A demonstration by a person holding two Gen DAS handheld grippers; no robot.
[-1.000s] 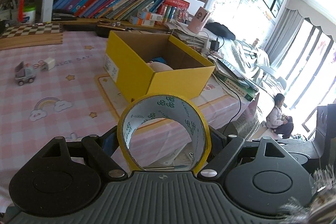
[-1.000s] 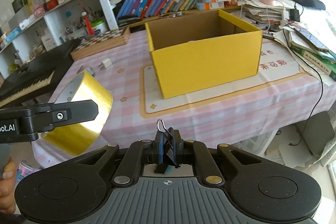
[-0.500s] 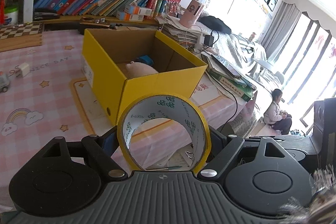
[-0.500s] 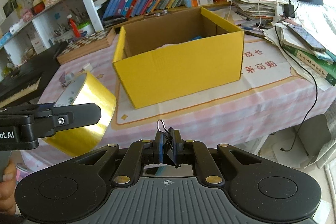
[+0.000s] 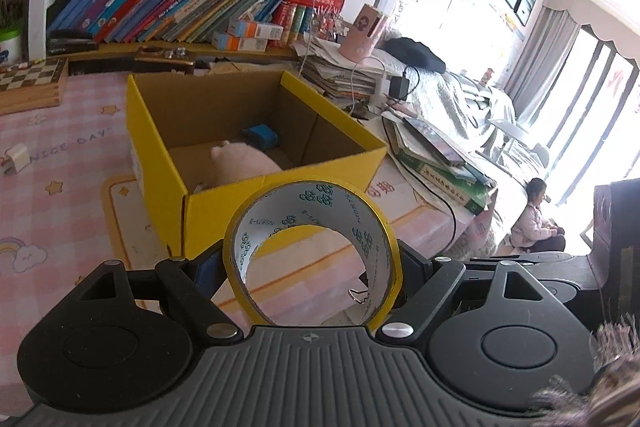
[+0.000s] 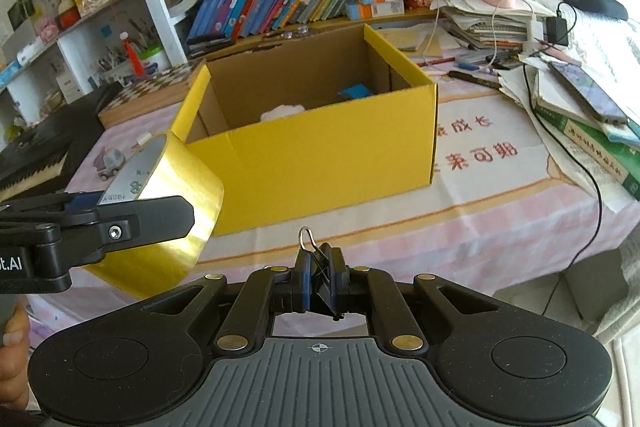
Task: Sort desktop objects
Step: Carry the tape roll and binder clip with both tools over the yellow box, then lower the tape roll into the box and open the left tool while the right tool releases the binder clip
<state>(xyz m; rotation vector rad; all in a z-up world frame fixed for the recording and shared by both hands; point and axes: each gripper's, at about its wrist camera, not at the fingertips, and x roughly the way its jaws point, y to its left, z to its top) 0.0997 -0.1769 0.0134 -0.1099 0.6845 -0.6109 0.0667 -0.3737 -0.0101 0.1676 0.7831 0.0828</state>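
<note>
Pink checked tablecloth [image 5: 60, 163] now lies nearer: both hands have closed on the yellow box [image 6: 320, 163], left gripper [image 5: 310, 263] clamping the tape roll [image 5: 310, 247], right gripper [image 6: 319, 277] pinching a binder clip [image 6: 316, 267], ready to drop in

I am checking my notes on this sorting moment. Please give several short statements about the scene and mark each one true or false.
1. The left gripper holds a roll of yellow tape. True.
2. The right gripper is open with nothing in it. False: its jaws are shut on a black binder clip.
3. The yellow box already holds a blue item and a pale soft item. True.
4. The tape roll lies inside the box. False: it is outside, in front of the near wall.
5. A small toy vehicle stands on the pink tablecloth. True.
</note>
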